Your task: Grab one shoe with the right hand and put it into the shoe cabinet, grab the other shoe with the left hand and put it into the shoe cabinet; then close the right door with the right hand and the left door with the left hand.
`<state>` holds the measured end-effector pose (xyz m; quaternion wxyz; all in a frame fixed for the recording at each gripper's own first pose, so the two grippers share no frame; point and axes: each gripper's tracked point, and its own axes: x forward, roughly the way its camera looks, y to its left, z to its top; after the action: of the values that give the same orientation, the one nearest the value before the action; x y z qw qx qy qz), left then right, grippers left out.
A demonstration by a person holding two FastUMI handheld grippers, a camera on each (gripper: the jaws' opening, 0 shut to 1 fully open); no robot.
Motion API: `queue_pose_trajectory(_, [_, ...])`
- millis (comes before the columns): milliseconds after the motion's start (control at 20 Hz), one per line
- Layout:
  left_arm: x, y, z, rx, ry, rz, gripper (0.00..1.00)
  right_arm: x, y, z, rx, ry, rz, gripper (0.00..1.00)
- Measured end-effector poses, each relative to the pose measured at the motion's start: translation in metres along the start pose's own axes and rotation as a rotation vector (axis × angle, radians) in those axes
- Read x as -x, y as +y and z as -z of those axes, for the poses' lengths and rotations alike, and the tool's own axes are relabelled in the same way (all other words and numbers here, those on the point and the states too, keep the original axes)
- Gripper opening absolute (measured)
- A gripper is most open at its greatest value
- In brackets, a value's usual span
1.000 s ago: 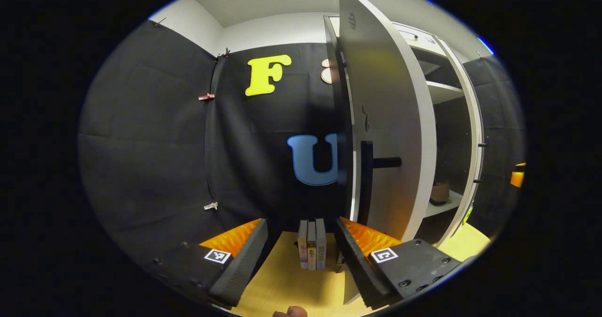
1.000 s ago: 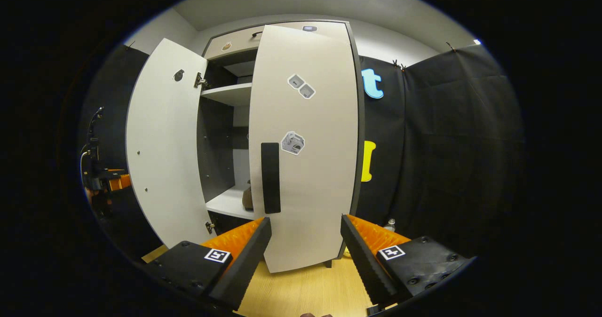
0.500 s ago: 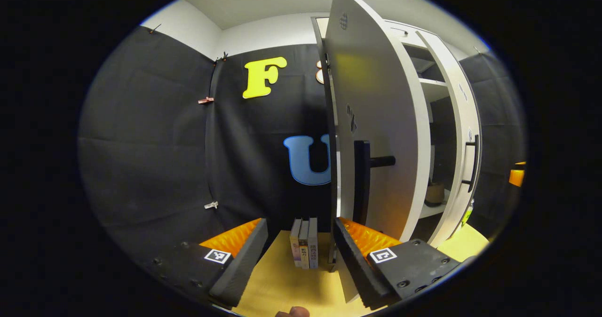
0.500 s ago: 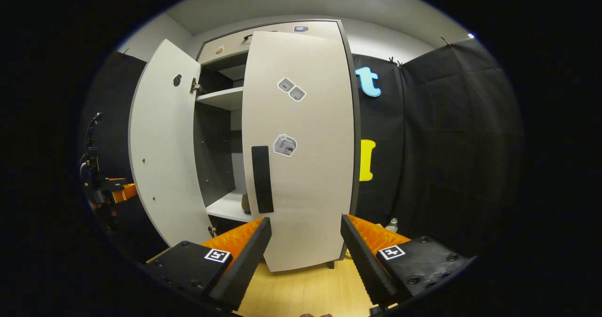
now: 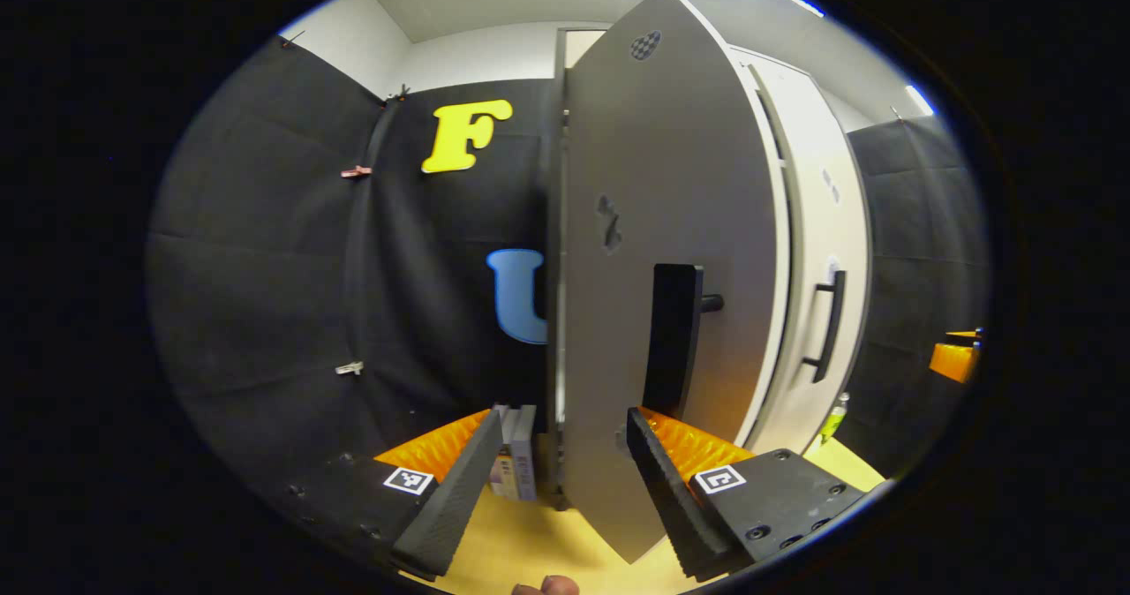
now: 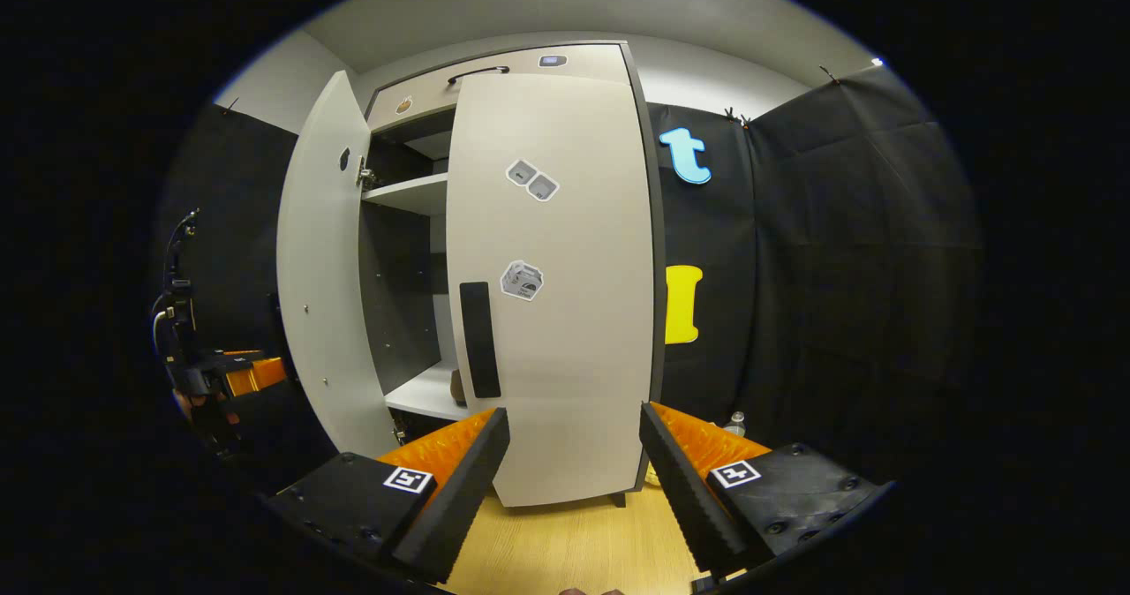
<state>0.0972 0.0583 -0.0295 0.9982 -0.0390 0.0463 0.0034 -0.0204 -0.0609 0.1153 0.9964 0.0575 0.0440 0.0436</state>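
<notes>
In the right gripper view the tall pale shoe cabinet (image 6: pixel 494 56) has its right door (image 6: pixel 565 312) lying flat against the front. Its left door (image 6: pixel 322 268) stands partly open. A sliver of a brown shoe (image 6: pixel 457 387) shows on the white shelf (image 6: pixel 424 394) in the gap. My right gripper (image 6: pixel 574 416) is open, a short way in front of the right door. My left gripper (image 5: pixel 563 420) is open, with the lower part of the left door (image 5: pixel 671 224) between its fingers. Its dark handle (image 5: pixel 673 339) is just above the right finger.
Several books (image 5: pixel 516 463) stand on the wooden floor (image 6: pixel 574 542) by the cabinet's left side. A small bottle (image 6: pixel 733 423) sits by its right foot. The left gripper (image 6: pixel 238 374) and its holder's hand show beyond the left door. Black cloth walls enclose the booth.
The left door has swung a good way toward shut, hiding the shelves in the left gripper view. The right door has closed flat. The right gripper has barely moved.
</notes>
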Motion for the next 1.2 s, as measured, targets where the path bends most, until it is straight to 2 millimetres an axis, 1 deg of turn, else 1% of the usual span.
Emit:
queue_pose_trajectory(150, [-0.001,-0.025,-0.006,-0.025,-0.021,0.025,0.92,0.0,-0.004,0.001,0.006,-0.002,0.004,0.98])
queue_pose_trajectory(200, [0.003,-0.029,-0.006,-0.04,-0.023,0.028,0.94,0.001,-0.005,0.001,0.008,-0.001,0.004,0.98])
queue_pose_trajectory(250, [-0.001,-0.035,-0.005,-0.048,-0.02,0.033,0.93,0.003,-0.005,0.002,0.011,0.001,0.002,0.98])
queue_pose_trajectory(300, [0.0,-0.04,-0.004,-0.052,-0.015,0.043,0.92,0.003,-0.005,0.002,0.012,0.003,-0.002,0.98])
queue_pose_trajectory(650, [0.021,-0.068,0.002,-0.069,0.001,0.084,0.93,0.006,0.002,-0.002,0.002,-0.011,-0.015,0.98])
queue_pose_trajectory(800, [0.029,-0.072,0.0,-0.073,0.001,0.088,0.93,0.006,0.004,-0.004,0.002,-0.025,-0.017,0.98])
queue_pose_trajectory(950, [0.035,-0.076,0.0,-0.076,-0.001,0.096,0.93,0.011,0.004,-0.004,0.009,-0.032,-0.017,0.98])
queue_pose_trajectory(1200, [0.044,-0.074,-0.004,-0.078,-0.013,0.096,0.93,0.014,0.007,-0.003,0.016,-0.032,-0.014,0.98])
